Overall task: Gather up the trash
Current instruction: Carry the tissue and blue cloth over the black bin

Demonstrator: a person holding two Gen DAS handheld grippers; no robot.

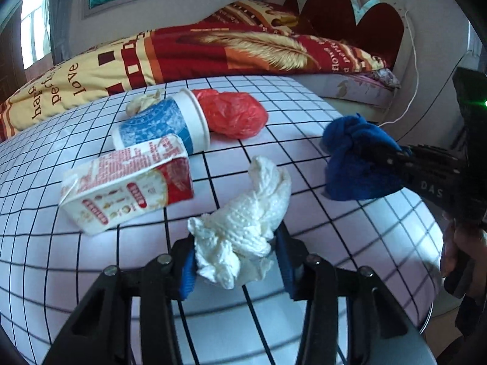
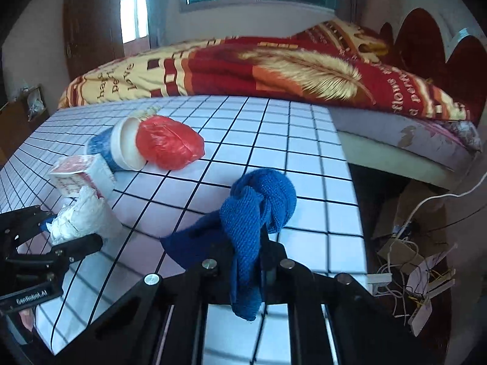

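Note:
My left gripper [image 1: 236, 261] is shut on a crumpled white paper towel [image 1: 243, 228], just above the checked tablecloth [image 1: 274, 158]; it also shows in the right wrist view [image 2: 82, 216]. My right gripper [image 2: 258, 261] is shut on a knotted blue cloth [image 2: 258, 210], seen at the right in the left wrist view [image 1: 353, 158]. On the table lie a red-and-white carton [image 1: 127, 185], a blue-and-white paper cup [image 1: 164, 124] on its side, a red plastic bag [image 1: 234, 114] at its mouth, and a small beige wad [image 1: 143, 102] behind the cup.
A bed with a red and yellow quilt [image 2: 274, 64] runs along the table's far side. The table's right edge [image 2: 356, 206] drops to a floor with cables and cardboard [image 2: 411, 261]. A dark wooden door [image 2: 88, 27] stands at the far left.

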